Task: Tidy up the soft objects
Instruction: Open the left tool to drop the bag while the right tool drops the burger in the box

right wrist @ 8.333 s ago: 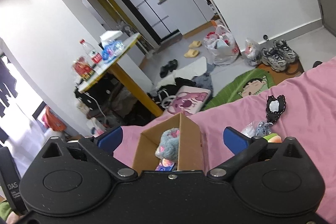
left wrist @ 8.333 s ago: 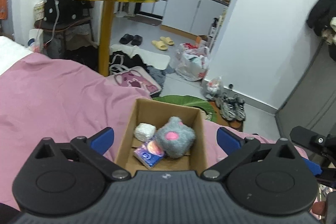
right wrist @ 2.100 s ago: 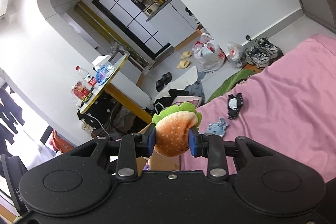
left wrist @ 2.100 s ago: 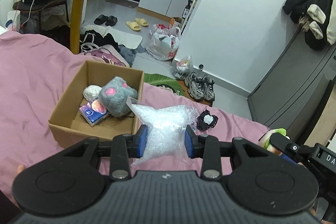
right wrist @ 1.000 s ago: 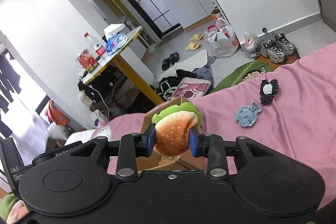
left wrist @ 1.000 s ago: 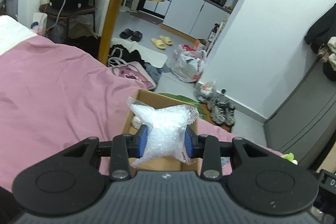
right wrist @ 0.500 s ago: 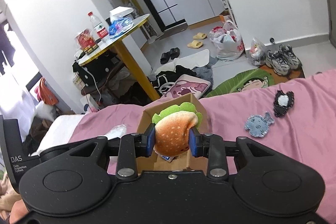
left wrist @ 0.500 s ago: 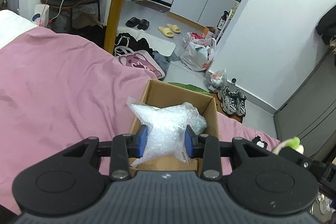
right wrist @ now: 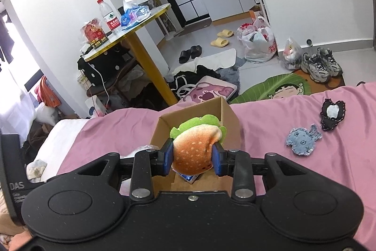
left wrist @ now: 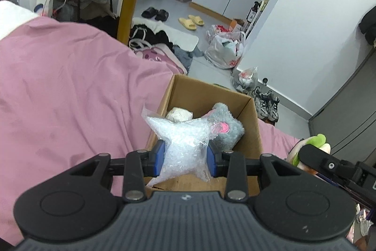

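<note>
- Two hand-held grippers are each clenched on a soft thing: the left hand-held gripper [left wrist: 185, 160] squeezes a clear bag of white filling [left wrist: 182, 142] between its blue pads, and the right hand-held gripper [right wrist: 192, 158] grips a plush burger [right wrist: 196, 148] with a green frill.
- Just ahead of and below both sits an open cardboard box [left wrist: 255, 133] on the pink bed [left wrist: 70, 95].
- Inside it, beyond the left one's load, lie a grey plush with a pink patch [left wrist: 226, 126] and a white ball [left wrist: 179, 113]; something blue, perhaps a packet [right wrist: 188, 177], shows under the burger.
- Right of the right hand-held gripper, on the bed, lie a blue denim fish patch [right wrist: 302, 139] and, farther off, a black-and-white patch [right wrist: 332, 114].
</note>
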`<state>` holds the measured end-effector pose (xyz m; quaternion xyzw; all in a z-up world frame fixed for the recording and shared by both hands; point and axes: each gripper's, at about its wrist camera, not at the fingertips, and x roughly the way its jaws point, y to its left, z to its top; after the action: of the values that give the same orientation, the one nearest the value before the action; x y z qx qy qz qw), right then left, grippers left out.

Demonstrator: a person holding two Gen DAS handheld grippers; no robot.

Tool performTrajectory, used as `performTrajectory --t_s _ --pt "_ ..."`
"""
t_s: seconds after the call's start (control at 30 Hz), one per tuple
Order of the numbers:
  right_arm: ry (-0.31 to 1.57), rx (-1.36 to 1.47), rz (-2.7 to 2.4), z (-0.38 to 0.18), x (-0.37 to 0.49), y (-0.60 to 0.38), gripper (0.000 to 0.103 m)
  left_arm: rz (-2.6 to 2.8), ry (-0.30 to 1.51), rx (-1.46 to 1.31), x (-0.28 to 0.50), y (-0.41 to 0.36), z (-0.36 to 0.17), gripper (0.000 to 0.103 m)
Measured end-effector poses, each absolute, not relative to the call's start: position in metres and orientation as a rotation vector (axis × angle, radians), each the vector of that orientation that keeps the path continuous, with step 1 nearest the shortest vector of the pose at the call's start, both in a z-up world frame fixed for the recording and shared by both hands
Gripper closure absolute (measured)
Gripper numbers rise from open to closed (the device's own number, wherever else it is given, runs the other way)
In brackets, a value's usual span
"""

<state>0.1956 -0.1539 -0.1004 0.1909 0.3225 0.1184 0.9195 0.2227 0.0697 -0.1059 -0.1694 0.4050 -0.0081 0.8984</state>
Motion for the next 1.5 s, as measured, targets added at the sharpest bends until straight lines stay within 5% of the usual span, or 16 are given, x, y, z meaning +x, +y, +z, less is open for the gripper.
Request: performTrajectory --t_s 0.57,0.8,1.13,1.23,1.4,1.5 --pt "0.707 0.396 0.220 -0.115 0.218 -0.138 0.069 0.006 0.911 -0.319 0.246 0.065 -0.130 0.063" --pt "0.703 0.413 0.220 -0.114 0.225 -0.133 0.068 0.035 0.810 -0.289 0.235 0.067 -0.113 0.035" --pt "0.732 0.452 0.262 -0.114 0.237 -0.119 0.064 0.115 0.787 -0.348 0.233 0.088 -0.108 0.031" --pt "0.746 0.443 0.269 -0.116 0.243 -0.117 0.058 0.118 0.788 -0.353 0.232 0.090 -0.108 0.028" --pt "0.757 0.437 0.268 -0.109 0.238 -0.122 0.022 0.096 0.796 -0.332 0.229 0.086 -0.108 0.025" --pt "0.732 0.447 0.244 -0.102 0.228 -0.134 0.020 0.092 0.798 -0.344 0.227 0.087 -0.109 0.015"
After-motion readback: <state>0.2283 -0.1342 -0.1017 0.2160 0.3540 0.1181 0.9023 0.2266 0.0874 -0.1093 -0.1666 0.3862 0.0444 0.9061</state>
